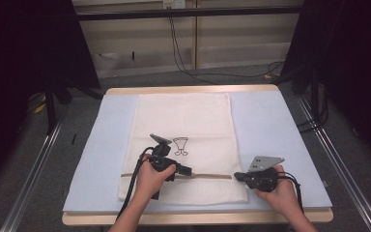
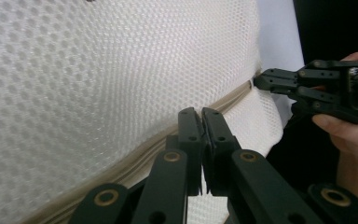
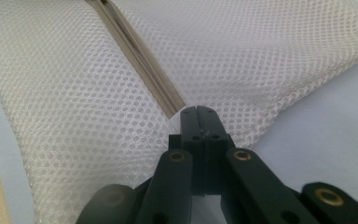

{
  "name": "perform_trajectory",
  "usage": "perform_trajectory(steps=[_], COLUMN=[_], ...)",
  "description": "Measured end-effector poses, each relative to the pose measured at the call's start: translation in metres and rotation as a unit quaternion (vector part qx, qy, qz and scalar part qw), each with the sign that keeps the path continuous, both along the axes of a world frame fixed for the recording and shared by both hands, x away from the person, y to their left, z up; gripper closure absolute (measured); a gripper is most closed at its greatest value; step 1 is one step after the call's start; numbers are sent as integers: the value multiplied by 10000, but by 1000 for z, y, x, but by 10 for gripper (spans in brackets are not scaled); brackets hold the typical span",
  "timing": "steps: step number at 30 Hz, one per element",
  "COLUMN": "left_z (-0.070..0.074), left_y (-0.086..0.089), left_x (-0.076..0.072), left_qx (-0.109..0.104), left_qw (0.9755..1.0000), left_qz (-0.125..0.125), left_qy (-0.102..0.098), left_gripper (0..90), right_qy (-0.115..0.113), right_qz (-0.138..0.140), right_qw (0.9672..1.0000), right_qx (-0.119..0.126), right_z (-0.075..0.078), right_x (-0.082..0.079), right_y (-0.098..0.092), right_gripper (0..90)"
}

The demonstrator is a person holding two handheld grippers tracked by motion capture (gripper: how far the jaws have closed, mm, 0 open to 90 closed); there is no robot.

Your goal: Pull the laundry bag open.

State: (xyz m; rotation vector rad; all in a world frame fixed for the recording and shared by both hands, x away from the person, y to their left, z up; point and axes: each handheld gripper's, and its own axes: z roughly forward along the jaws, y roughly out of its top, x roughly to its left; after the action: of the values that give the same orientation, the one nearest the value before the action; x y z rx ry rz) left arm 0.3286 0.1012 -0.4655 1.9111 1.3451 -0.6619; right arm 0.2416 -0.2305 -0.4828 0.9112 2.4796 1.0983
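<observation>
I hold my left gripper [image 1: 189, 170] over the white honeycomb-mesh laundry bag [image 1: 183, 121], which lies flat on the pale blue padded mat [image 1: 265, 125] covering the light wooden table [image 1: 193, 90]. The bag's beige zipper [image 1: 212, 176] runs across it near the edge closest to me. In the left gripper view my two black jaws are pressed together right at that zipper line [image 2: 135, 163], but their tips cover the spot, so I cannot tell whether they pinch a slider, the tape or only mesh; no pull tab is visible there. My right gripper [image 1: 237, 176] sits at the bag's right edge, where the zipper ends. In the right gripper view its jaws are also clenched tight, with the zipper's end [image 3: 168, 100] running straight into the tips; the fabric rises toward them in a small tent, so they appear to grip the bag's edge there, though the actual contact is hidden behind the jaws. From the left gripper view I see the right gripper [image 2: 261, 81] farther off, its tips meeting the bag's corner, and part of my right hand [image 2: 349, 130] cut off by the frame. A small black goblet-like drawing [image 1: 180, 145] on the bag sits just beyond my left hand [image 1: 150, 180], too small to read in detail. The bag's near edge is partly hidden by my forearms.
</observation>
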Motion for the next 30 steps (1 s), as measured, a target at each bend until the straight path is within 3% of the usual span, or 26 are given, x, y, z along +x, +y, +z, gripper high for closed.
perform_trajectory(steps=[15,30], left_z=[-3,2], left_y=[8,11], left_x=[1,2], left_qx=[-168,-120], left_qw=[9998,9999], left_qz=[2,51], left_qy=[90,64], left_gripper=[876,876], right_qy=[20,-1], right_qz=[-2,-43], right_qw=[10000,10000], right_qx=[-20,6], right_z=[0,0], right_x=[0,-1], right_y=[1,1], right_gripper=[900,900])
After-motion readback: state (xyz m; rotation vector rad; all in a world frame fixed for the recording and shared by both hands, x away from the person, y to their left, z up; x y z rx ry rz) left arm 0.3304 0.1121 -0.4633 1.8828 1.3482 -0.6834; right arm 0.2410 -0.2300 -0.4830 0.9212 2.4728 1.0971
